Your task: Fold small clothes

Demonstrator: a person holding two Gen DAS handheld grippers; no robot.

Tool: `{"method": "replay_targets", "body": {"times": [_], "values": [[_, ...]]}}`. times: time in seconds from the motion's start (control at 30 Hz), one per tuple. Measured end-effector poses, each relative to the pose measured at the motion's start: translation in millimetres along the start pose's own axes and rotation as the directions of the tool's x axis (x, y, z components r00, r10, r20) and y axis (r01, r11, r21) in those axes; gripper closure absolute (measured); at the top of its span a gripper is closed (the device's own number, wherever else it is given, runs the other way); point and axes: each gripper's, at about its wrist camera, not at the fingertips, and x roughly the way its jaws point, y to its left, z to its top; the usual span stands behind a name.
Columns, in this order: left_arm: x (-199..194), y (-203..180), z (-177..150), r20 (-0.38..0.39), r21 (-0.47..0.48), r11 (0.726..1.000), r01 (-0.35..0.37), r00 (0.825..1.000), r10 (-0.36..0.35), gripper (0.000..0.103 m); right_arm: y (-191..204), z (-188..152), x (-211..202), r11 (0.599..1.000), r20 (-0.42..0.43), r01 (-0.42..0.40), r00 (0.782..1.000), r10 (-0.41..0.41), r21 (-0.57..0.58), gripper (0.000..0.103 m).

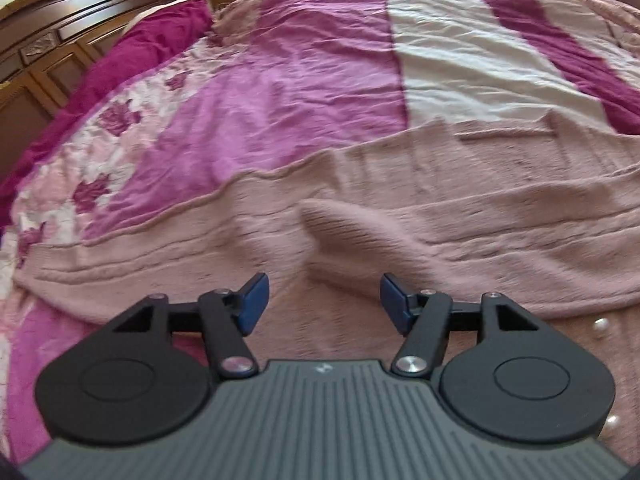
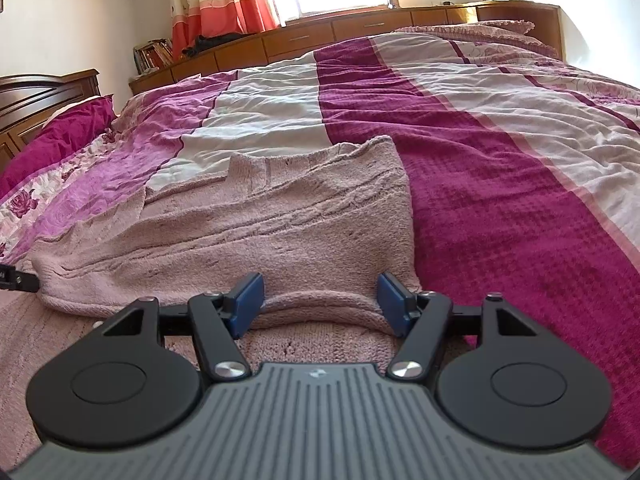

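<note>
A pale pink knitted sweater (image 1: 460, 208) lies on the bed, partly folded over itself, with a raised fold near its middle and pearl buttons (image 1: 601, 326) at the lower right. My left gripper (image 1: 322, 300) is open just above the sweater, blue pads wide apart, holding nothing. In the right wrist view the same sweater (image 2: 248, 232) lies ahead with a rolled hem edge (image 2: 320, 306) between the pads. My right gripper (image 2: 320, 302) is open, low over that edge near the sweater's right side. A bit of the left gripper (image 2: 16, 278) shows at the left edge.
The bedspread (image 2: 500, 168) has magenta, pink and white stripes. A magenta pillow (image 1: 152, 44) lies by the dark wooden headboard (image 1: 60, 28) at the left. Wooden drawers (image 2: 360, 26) and a curtained window run along the far side of the bed.
</note>
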Motion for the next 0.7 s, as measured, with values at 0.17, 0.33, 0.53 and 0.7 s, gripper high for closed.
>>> {"method": "replay_targets", "body": {"times": [0.17,0.33,0.53,0.7], "values": [[-1,27,2,-0.018,-0.078,0.996,0.043,0.999,-0.044,0.040,1,0,0,1.000,-0.002,0.005,1.000,-0.005,-0.009,0.032],[4,44,7,-0.002,-0.110,0.985,0.132,0.991,-0.133,0.040,3,0,1,1.000,-0.004,0.014,1.000,-0.014,-0.021,0.032],[23,40,6,0.003,-0.137,0.965,0.223,0.974,-0.225,0.041,5,0,2,0.999,-0.007,0.018,1.000,-0.018,-0.034,0.030],[35,32,5,0.003,-0.149,0.947,0.285,0.958,-0.288,0.084,7,0,3,0.998,-0.012,0.023,1.000,-0.024,-0.053,0.028]]}}
